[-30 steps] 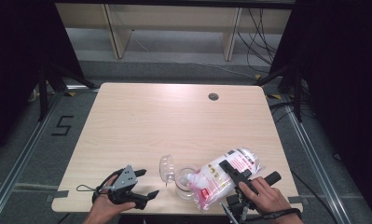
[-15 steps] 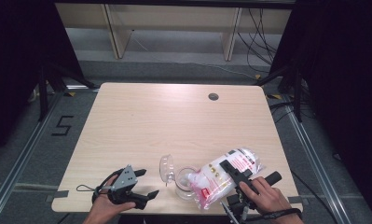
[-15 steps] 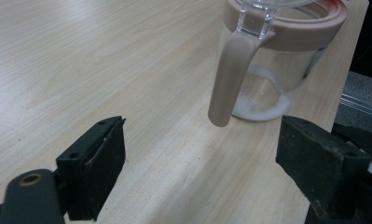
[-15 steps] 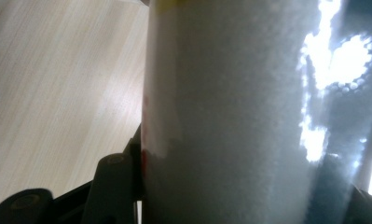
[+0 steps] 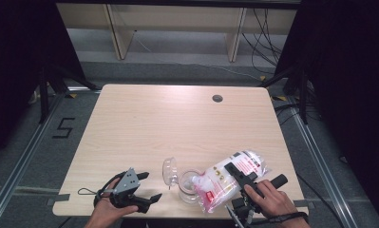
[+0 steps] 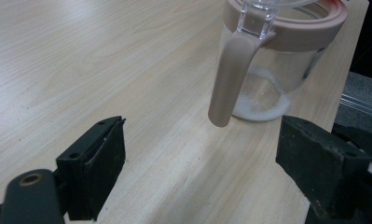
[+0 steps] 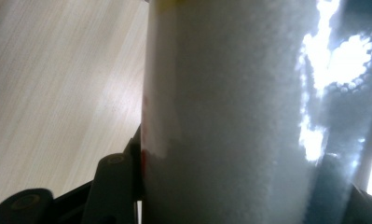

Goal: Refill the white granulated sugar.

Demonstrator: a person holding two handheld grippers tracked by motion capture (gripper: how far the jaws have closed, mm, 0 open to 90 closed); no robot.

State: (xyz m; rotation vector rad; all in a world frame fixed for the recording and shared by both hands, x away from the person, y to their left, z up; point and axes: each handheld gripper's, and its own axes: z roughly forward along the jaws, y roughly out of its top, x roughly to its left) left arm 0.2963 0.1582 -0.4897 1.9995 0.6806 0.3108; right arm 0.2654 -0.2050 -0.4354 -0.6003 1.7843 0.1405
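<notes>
A bag (image 5: pixel 227 179) of white grains is lying tilted at the table's (image 5: pixel 177 123) near edge, its mouth over an open clear jug (image 5: pixel 189 186). The right gripper (image 5: pixel 241 178) is clamping the bag between its jaws. The left gripper (image 5: pixel 146 190) is resting just beside the jug, jaws standing wide apart and holding nothing.

Left hand-held gripper (image 5: pixel 149 187) gapes; right hand-held gripper (image 5: pixel 234 175) clamps.

Glossy plastic bag (image 5: pixel 227 180), clear jug (image 6: pixel 272 70) probably plastic, matt wood-grain table (image 5: pixel 177 123)
</notes>
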